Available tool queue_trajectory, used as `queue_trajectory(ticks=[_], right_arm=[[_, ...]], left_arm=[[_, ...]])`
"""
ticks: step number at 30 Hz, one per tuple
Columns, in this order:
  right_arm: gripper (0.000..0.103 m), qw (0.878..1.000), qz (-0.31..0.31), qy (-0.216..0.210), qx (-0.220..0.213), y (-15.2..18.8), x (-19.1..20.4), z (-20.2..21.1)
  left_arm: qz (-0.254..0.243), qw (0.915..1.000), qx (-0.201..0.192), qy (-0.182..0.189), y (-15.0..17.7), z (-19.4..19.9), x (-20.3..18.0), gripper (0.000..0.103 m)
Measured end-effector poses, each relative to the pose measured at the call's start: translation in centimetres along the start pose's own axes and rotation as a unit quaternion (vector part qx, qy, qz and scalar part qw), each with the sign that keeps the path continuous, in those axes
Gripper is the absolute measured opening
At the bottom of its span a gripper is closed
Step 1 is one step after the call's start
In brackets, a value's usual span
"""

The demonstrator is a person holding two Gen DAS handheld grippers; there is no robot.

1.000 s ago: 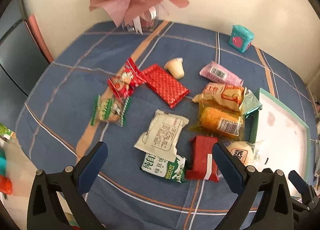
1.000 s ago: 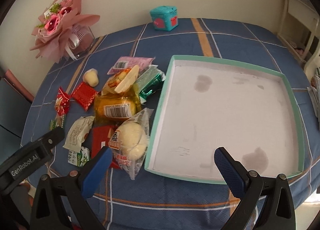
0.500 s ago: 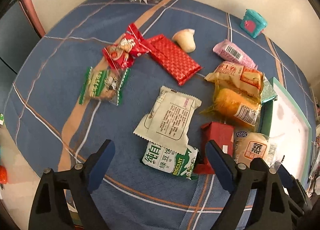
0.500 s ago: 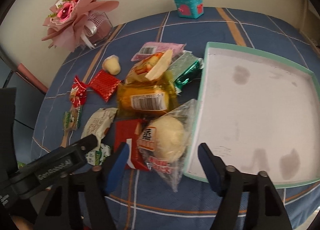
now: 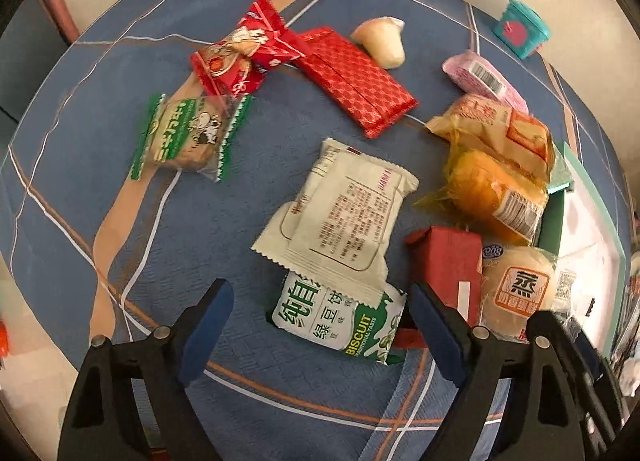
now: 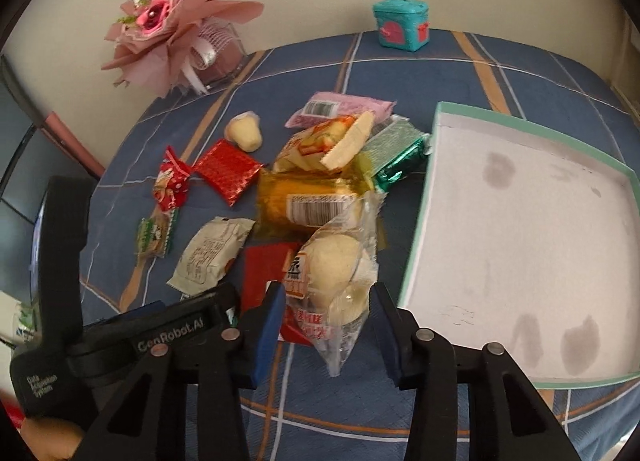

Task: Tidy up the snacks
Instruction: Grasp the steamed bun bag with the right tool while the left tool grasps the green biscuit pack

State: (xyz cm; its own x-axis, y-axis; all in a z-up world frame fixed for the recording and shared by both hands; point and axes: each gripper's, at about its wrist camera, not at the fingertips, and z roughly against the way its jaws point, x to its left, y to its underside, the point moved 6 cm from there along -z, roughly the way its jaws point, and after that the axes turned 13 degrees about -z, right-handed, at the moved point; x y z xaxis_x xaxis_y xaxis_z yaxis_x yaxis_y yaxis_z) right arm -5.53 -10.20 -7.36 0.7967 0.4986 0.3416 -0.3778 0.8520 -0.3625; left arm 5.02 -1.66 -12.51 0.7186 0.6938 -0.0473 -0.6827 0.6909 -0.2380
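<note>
Nothing had yet gone into the tray, so I judged the sorting barely begun. Nearest me on the tray's left, my right fingers were closing around the clear-bagged bun, which lay between them just beside the tray's near corner; I could not tell whether the pads were pressing it yet. Further left of the tray, my left fingers stood wide and were narrowing over the green biscuit pack, not gripping it. Above that lay the pale packet and the red box, then the orange cake bag and the green foil bar close to the tray's left wall. Farthest from the tray sat the red patterned bar, the candies and the pink packet. All of it was left on the desk, still to be moved.
</note>
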Motion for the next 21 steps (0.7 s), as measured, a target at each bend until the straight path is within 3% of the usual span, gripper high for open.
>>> queue_trajectory(ticks=[9, 14, 21], right_arm=[[0.047, 0.999, -0.029, -0.001, 0.029, 0.2, -0.5, -2.4], [0.048, 0.999, -0.025, -0.001, 0.043, 0.3, -0.3, -3.3], [0.043, 0.997, -0.044, -0.017, 0.063, 0.9, -0.5, -4.1]], left_arm=[[0.015, 0.9994, 0.023, 0.019, 0.7, -2.3, 1.1, 0.089], [0.009, 0.9999, 0.012, 0.008, -0.1, -2.6, 1.4, 0.076], [0.011, 0.9998, 0.008, 0.012, -1.1, -3.1, 2.0, 0.070]])
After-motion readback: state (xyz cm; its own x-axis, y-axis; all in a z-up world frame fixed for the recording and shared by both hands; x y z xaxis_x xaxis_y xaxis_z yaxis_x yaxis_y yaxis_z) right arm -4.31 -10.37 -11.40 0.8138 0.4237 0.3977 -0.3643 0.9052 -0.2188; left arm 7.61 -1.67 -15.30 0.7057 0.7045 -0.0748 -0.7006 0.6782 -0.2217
